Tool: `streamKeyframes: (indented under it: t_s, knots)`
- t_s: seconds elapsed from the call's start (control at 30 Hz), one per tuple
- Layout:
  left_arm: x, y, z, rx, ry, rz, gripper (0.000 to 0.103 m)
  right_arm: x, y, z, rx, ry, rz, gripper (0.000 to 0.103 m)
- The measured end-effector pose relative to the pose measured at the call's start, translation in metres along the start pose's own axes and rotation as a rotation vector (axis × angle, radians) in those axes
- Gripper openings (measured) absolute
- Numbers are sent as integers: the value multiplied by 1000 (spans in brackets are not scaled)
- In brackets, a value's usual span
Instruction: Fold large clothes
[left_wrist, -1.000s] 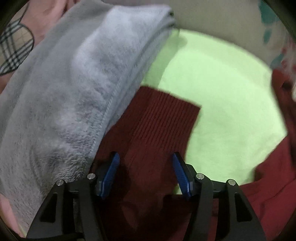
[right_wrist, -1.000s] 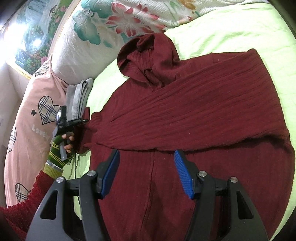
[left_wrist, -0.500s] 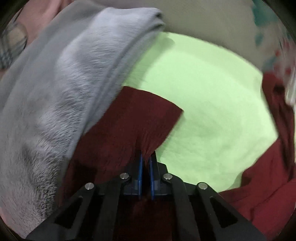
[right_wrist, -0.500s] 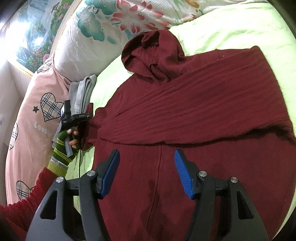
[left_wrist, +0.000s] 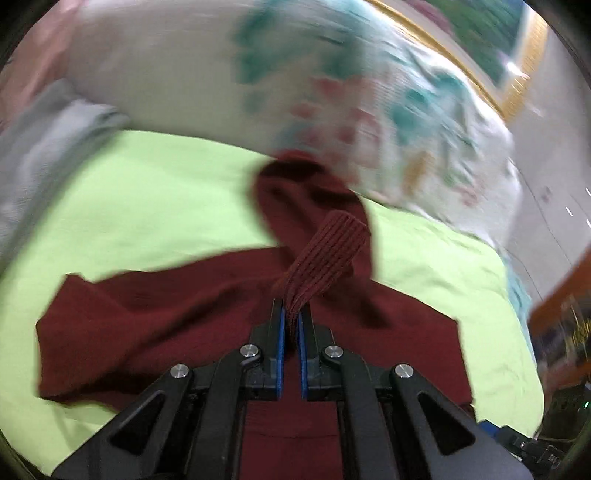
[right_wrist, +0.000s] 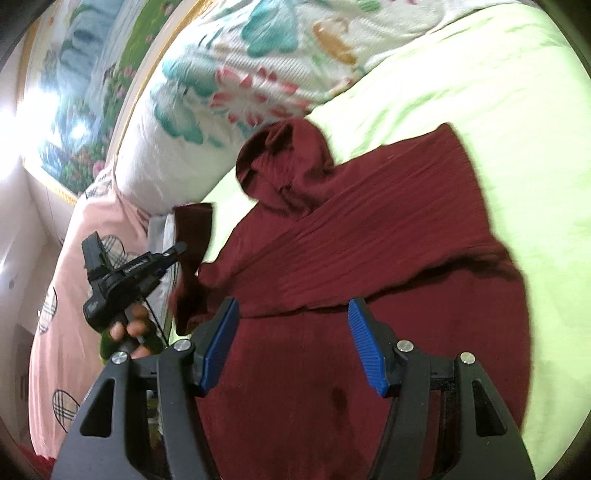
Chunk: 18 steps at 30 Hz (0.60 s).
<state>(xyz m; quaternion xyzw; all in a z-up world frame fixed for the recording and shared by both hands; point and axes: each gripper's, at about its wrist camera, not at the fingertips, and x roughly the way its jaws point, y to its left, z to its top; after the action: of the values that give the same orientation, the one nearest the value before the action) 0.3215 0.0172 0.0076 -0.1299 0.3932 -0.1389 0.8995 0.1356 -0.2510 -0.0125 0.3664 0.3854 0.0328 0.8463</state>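
Observation:
A dark red hooded sweater lies flat on the lime green bed sheet, hood toward the pillows, one sleeve folded across the chest. My left gripper is shut on the ribbed cuff of the other sleeve, which sticks up from between the blue pads. In the right wrist view that left gripper holds the cuff lifted off the bed at the sweater's left side, a hand around its handle. My right gripper hovers open over the sweater's body, nothing between its fingers.
A white floral pillow and a pink heart-print pillow line the bed's far and left sides. A folded grey fleece lies by the pink pillow. A framed painting hangs behind. Green sheet shows to the right of the sweater.
The left gripper closed on the sleeve cuff, then lifted it and swung away from the grey fleece toward the hood. The right gripper drifted slightly and stayed open.

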Motion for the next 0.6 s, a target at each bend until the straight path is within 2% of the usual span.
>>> streamKeyframes:
  t_s: [0.1,0.2,0.27,0.3,0.4,0.47,0.53,0.6]
  knots:
    - [30,-64,-26,55,58,-36,4,-19,-13,3,30,-35,-19,62]
    - [71,-102,-46,121,111,-43,5,-36,-27,4,57,-66,-37,62]
    - [90,-127,-73,167,162,-45,8,-43,-35,5,71,-79,-43,62]
    - [97,-132,-78,178,180,-38,10,-46,-38,6,80,-84,-47,62]
    - [104,-136,-97,186,234,-53,27,-50,-47,8,114,-95,-42,62]
    - [90,-132,-105,206,224,-51,46,-49,-48,12,127,-101,-29,62]
    - [69,-123,-110,225,211,-50,57,-43,-43,17,131,-100,-9,62]
    - [49,-109,-109,219,201,-48,57,-34,-35,21,121,-92,14,62]
